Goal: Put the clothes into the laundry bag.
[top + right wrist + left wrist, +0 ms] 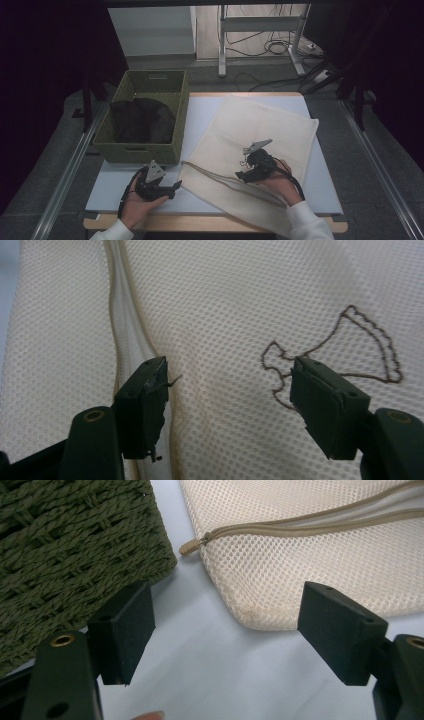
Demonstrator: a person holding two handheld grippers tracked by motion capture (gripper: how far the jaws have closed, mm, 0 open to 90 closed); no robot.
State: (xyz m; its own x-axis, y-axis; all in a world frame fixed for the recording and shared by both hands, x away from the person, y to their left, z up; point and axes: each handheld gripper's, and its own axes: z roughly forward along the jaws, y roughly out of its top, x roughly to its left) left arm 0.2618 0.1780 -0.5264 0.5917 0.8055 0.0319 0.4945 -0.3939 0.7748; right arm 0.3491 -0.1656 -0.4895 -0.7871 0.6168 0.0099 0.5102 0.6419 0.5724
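- A white table [310, 185] seen from above, with a person's two forearms coming in from the bottom edge, a black gripper in each hand.
- A cream mesh bag [250, 145] lies flat and slanted across the middle and right of the table; its near corner hangs over the front edge.
- A tan zipper [220, 179] runs along the bag's near-left side. In the left gripper view its closed end and small pull [189, 547] sit at the bag's corner, just beside the basket.
- A green woven basket [150, 150] stands at the table's left rear, touching or nearly touching the bag's left edge. A dark cloth [142, 120] lies inside it.
- The left gripper [172, 189] hovers over bare table in front of the basket, near the bag's zipper corner. Its jaws are spread wide with nothing between them.
- The right gripper [241, 175] is over the bag, beside the zipper. Its jaws are spread wide above the mesh, gripping nothing.
- In the right gripper view, a brown stitched outline [345, 347] marks the mesh near one jaw.
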